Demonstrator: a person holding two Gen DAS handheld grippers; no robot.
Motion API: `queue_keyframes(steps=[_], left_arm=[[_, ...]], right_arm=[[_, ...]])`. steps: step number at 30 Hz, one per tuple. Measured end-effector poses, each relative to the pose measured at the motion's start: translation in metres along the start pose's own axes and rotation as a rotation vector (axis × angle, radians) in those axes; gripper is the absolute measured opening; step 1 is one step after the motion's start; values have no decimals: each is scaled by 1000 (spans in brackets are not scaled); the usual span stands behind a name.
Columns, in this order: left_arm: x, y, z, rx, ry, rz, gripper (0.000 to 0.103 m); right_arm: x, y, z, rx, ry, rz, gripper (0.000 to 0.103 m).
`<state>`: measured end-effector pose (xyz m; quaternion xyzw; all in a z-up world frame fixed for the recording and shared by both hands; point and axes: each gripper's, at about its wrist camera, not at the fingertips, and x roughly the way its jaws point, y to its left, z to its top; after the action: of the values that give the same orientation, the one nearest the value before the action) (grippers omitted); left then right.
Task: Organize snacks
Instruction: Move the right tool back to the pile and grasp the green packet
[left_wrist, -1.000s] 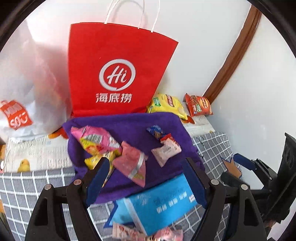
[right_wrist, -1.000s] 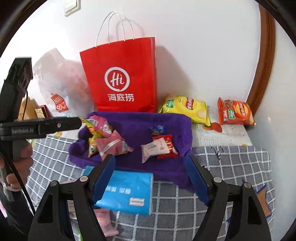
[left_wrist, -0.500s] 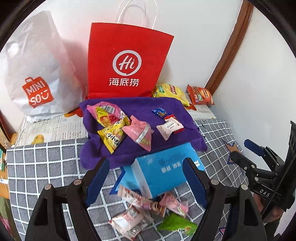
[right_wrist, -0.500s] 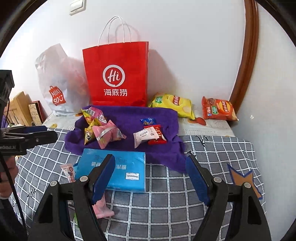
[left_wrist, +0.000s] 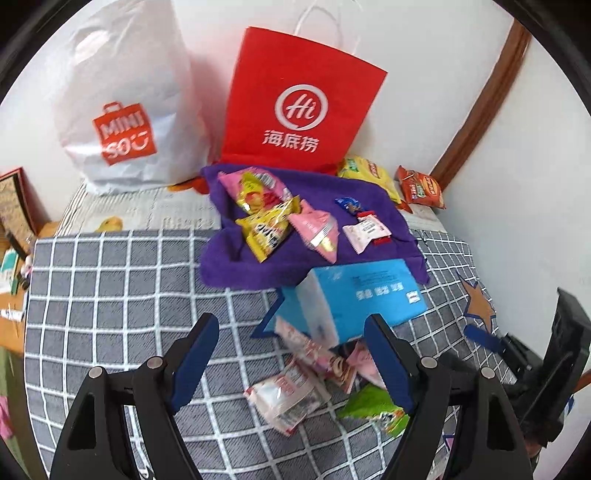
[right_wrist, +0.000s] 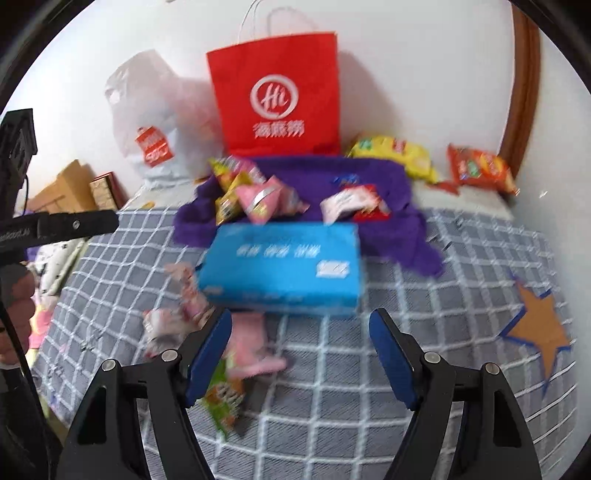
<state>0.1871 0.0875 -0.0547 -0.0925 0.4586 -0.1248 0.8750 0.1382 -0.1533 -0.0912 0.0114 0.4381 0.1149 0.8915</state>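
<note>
Here, what each thing is and where it sits:
Snacks on the cloth: a pile of small packets (left_wrist: 280, 218) lies on a purple cloth (left_wrist: 229, 266) in the middle of the left view, pink and yellow ones to the left, a white one (left_wrist: 365, 232) to the right.
Snacks on the bed cover: more packets lie low in the frame, a white and red one (left_wrist: 288, 398), a pink one (right_wrist: 251, 347) and a green one (left_wrist: 373, 406), just below the blue box.
Blue box: a blue box (right_wrist: 284, 266) sits at the near edge of the purple cloth, in the middle of the right view.
Chip bags: a yellow bag (right_wrist: 395, 155) and an orange bag (right_wrist: 480, 170) lie at the upper right, by the wall.
Left gripper: the left gripper (left_wrist: 291, 358) has its blue fingers wide apart, with nothing held; the loose packets show between them.
Right gripper: the right gripper (right_wrist: 301, 354) is spread apart too and holds nothing. This view is blurry.
Bags behind: a red paper bag (left_wrist: 299, 103) stands upright at the top middle, a white plastic bag (left_wrist: 122, 110) to its left.
Bed cover: a grey checked cover (left_wrist: 110, 288) lies under it all.
</note>
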Motion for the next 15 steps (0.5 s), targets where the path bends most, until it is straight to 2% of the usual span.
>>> queue_keyframes(steps=[6,9,15], left_arm=[[-6,11,-13,-32,6,-2,80],[-7,13,-18,-37,9,-6,80],[-7,14,-27,-30,20,4,80]], right_arm=[[6,28,-23,-32,48,122,77],[15,43,-29,-65,75,115,77],[39,62,-46,-128,156,105,69]])
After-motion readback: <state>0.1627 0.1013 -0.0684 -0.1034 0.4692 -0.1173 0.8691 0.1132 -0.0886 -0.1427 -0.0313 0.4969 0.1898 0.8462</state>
